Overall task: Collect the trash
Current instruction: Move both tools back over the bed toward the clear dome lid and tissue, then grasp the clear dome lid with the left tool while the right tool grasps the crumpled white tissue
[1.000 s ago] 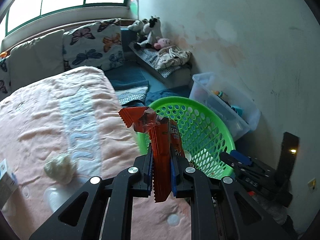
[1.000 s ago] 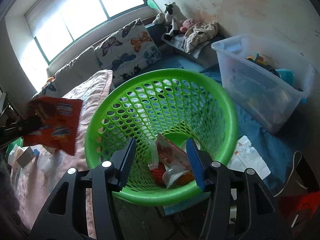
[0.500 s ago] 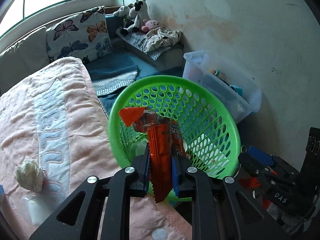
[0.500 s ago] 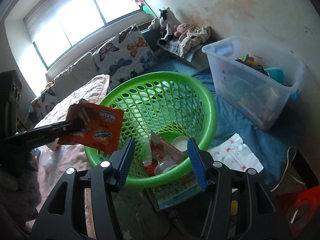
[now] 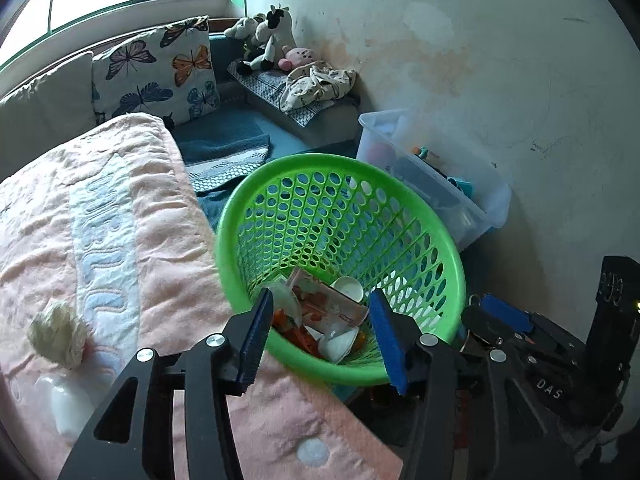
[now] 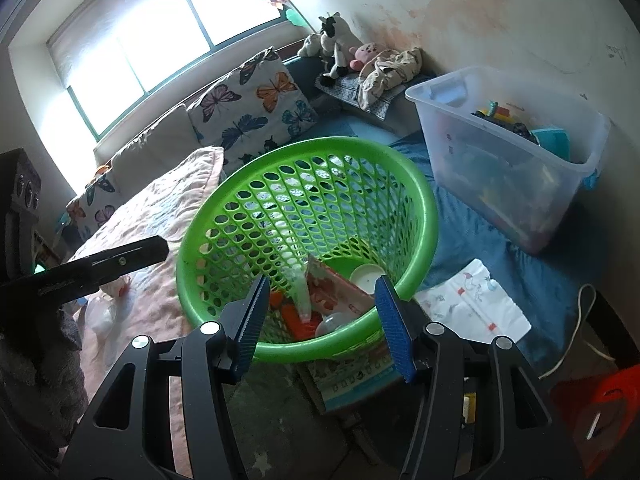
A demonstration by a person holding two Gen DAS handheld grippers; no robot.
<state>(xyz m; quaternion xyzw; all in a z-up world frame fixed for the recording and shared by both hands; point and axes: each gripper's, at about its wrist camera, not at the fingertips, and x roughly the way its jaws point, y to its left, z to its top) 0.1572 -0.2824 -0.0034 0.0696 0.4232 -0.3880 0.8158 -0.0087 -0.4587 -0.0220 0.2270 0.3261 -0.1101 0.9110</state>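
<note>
A green perforated basket (image 5: 280,184) stands on the floor beside the bed; it also shows in the right wrist view (image 6: 424,196). Several wrappers and cups lie in its bottom, among them an orange-red wrapper (image 5: 304,334) and a pink packet (image 5: 332,304). My left gripper (image 5: 324,336) is open and empty over the basket's near rim. My right gripper (image 6: 320,320) is open and empty at the basket's near side. A crumpled tissue ball (image 5: 58,340) and a white plastic piece (image 5: 72,402) lie on the pink blanket (image 5: 120,220).
A clear plastic bin (image 6: 512,148) of toys stands right of the basket by the wall. A printed sheet (image 6: 476,304) lies on the blue mat. Butterfly pillows (image 5: 156,68) and stuffed toys (image 5: 268,36) sit at the back. A red object (image 6: 600,404) is at lower right.
My left gripper moved over the basket, opened and let go of the orange-red wrapper, which now lies in the basket. The right gripper stayed open.
</note>
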